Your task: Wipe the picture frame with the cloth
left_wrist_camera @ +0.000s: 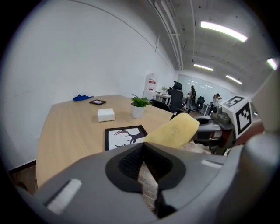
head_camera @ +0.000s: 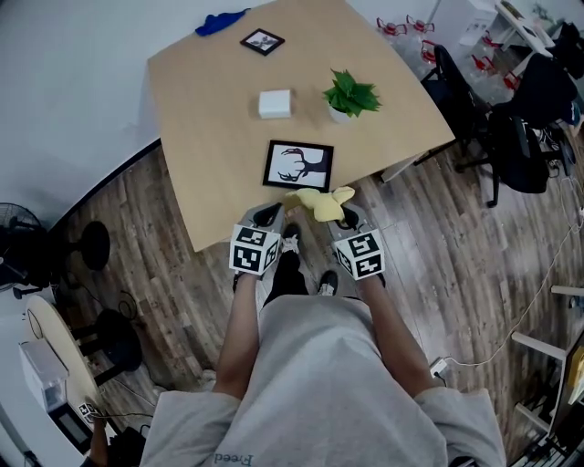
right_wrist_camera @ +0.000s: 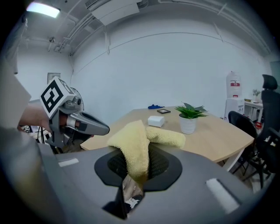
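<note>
A: Grey shirt (head_camera: 319, 392) fills the bottom of the head view. Just past it, what is the right gripper (head_camera: 347, 217) doing?
B: Its jaws are clamped on the cloth (head_camera: 319, 202), which is yellow and fluffy. In the right gripper view the cloth rises from between the jaws and flops over toward the table (head_camera: 210, 137).
A: And the left gripper (head_camera: 267, 214)?
B: Jaws together, with nothing in them. Only floor (left_wrist_camera: 146, 181) shows through the slit in its own view. It sits just beside the right one, at the table's near edge.
A: Where is the frame (head_camera: 298, 165)?
B: Flat on the table, close to that near edge. It is black, with an antlered silhouette inside. The cloth hangs just beside its near right corner, but I cannot tell whether they touch.
A: Anything else up there?
B: A white box (head_camera: 275, 103) and a plant (head_camera: 349, 96) past the frame. A small frame (head_camera: 262, 41) and a blue rag (head_camera: 219, 22) lie at the far end.
</note>
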Demonstrator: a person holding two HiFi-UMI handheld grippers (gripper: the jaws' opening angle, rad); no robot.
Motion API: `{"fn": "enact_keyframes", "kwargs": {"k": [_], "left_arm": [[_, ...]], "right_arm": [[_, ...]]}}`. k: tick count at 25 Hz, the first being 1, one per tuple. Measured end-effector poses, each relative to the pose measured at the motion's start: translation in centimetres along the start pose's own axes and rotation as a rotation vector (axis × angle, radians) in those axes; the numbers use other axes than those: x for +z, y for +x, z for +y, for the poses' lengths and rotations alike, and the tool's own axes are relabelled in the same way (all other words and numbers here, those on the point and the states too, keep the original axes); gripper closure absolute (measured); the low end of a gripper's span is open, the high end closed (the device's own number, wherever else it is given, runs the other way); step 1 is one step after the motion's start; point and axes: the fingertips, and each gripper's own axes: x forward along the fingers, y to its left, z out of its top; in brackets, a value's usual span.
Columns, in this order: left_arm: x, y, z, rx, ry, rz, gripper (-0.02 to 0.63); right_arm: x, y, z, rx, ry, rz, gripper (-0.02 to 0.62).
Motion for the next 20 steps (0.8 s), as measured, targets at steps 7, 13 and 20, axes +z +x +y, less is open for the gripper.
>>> {"fn": "enact_keyframes", "kwargs": {"k": [7, 13, 20], "left_arm": [[-1.5, -1.9, -1.6, 0.066, -0.031, -0.039, 0.554], [-2.1, -3.1, -2.1, 0.097, -0.025, -0.066, 0.554], [-2.4, -3.7, -2.2, 0.106, -0.022, -0.077, 0.554]], "right_arm": [[0.0, -2.9, 0.4, -0.008, 0.009, -0.041, 0.546], [-0.2, -4.0, 0.5, -0.007, -0.001, -0.052, 0.546], [0.1, -4.5, 0.9, 0.001, -0.013, -0.065, 0.546]]}}
